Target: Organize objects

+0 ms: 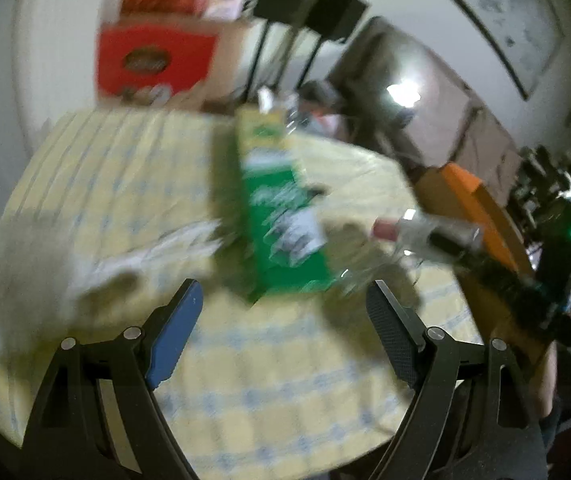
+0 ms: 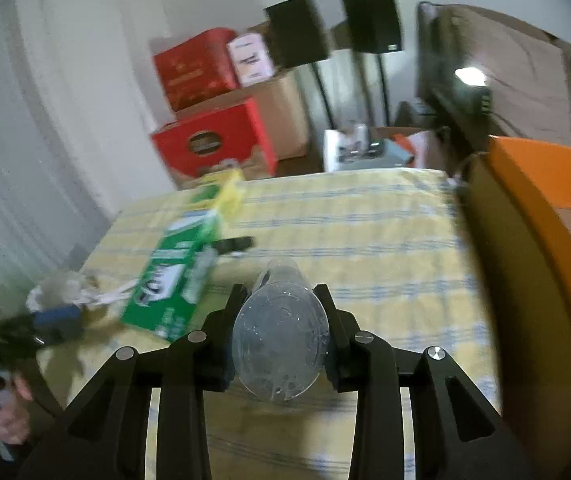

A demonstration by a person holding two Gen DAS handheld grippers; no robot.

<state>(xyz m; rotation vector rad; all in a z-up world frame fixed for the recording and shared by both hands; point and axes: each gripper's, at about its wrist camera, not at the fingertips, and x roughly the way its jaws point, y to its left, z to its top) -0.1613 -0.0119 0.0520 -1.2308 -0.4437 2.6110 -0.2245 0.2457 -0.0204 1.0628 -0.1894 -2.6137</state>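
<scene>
1 clear bottle [image 2: 281,344] clamped in right gripper [image 2: 281,300], left gripper [image 1: 281,300] spread empty, 1 green carton [image 2: 181,276], 2 red boxes [image 2: 213,140]

my right gripper [image 2: 281,300] is matt black plastic; the bottle [image 2: 281,344] in it is clear, glossy plastic. at ten o'clock, a glossy green printed carton [image 2: 177,280]. under it, a soft woven checked tablecloth [image 2: 385,240].
</scene>
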